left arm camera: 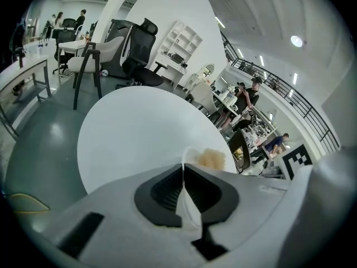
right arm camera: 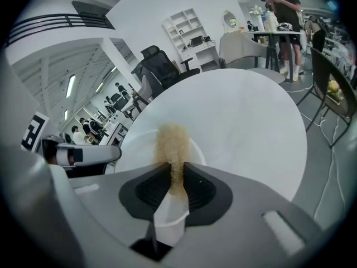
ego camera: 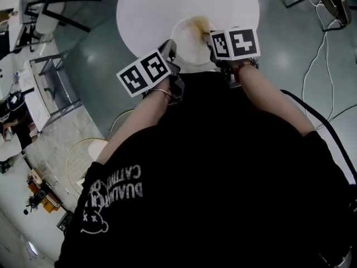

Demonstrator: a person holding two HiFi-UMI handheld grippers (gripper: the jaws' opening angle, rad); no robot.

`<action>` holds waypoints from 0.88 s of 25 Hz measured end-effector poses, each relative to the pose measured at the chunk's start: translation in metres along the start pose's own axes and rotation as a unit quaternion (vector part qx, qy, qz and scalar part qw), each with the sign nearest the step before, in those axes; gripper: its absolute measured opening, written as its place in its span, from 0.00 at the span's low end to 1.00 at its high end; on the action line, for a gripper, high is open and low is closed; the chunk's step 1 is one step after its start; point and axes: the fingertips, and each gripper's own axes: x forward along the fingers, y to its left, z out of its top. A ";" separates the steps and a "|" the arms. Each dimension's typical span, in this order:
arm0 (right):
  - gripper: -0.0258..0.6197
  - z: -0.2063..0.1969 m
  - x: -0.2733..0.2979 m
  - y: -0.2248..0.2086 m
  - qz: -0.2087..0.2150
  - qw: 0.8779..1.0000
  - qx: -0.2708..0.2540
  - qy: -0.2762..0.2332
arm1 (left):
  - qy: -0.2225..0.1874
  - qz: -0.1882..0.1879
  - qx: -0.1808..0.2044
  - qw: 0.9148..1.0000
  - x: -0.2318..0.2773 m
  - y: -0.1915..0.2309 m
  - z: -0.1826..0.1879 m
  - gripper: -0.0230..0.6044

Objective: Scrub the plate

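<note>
A white plate (ego camera: 187,41) lies at the near edge of a round white table (ego camera: 162,10). My left gripper (ego camera: 169,52) is at the plate's left side, shut on the thin white rim (left arm camera: 188,154); the left gripper view shows that rim running between the jaws of the left gripper (left arm camera: 183,171). My right gripper (ego camera: 212,38) reaches in from the plate's right. In the right gripper view, the right gripper (right arm camera: 174,169) is shut on a tan fibrous scrubber (right arm camera: 172,141), which rests on the plate (right arm camera: 136,144). The scrubber (left arm camera: 211,159) also shows just past the left jaws.
The table (right arm camera: 251,121) stands on a grey floor. A black office chair (left arm camera: 142,43) and a white chair (left arm camera: 92,54) stand beyond it. Cables (ego camera: 318,54) trail on the floor to the right. Chairs and a desk (ego camera: 50,15) stand to the left. People stand far off.
</note>
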 end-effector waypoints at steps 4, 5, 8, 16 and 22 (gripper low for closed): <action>0.16 -0.001 -0.004 -0.007 -0.005 1.000 0.011 0.000 | 0.000 -0.005 0.001 1.000 -0.001 -0.002 0.000 0.06; 0.16 0.000 -0.005 -0.007 -0.008 1.000 0.012 0.000 | -0.001 -0.007 0.002 1.000 -0.002 -0.002 0.002 0.06; 0.16 0.002 -0.007 -0.009 -0.019 1.000 0.016 -0.001 | -0.002 -0.011 0.003 1.000 -0.005 -0.001 0.004 0.06; 0.16 0.003 -0.012 -0.018 -0.059 0.998 0.035 -0.014 | 0.011 -0.029 0.000 1.000 -0.004 0.007 0.008 0.06; 0.16 -0.002 -0.033 -0.046 -0.118 0.990 0.070 -0.035 | 0.019 -0.044 -0.009 0.999 -0.001 0.007 0.008 0.06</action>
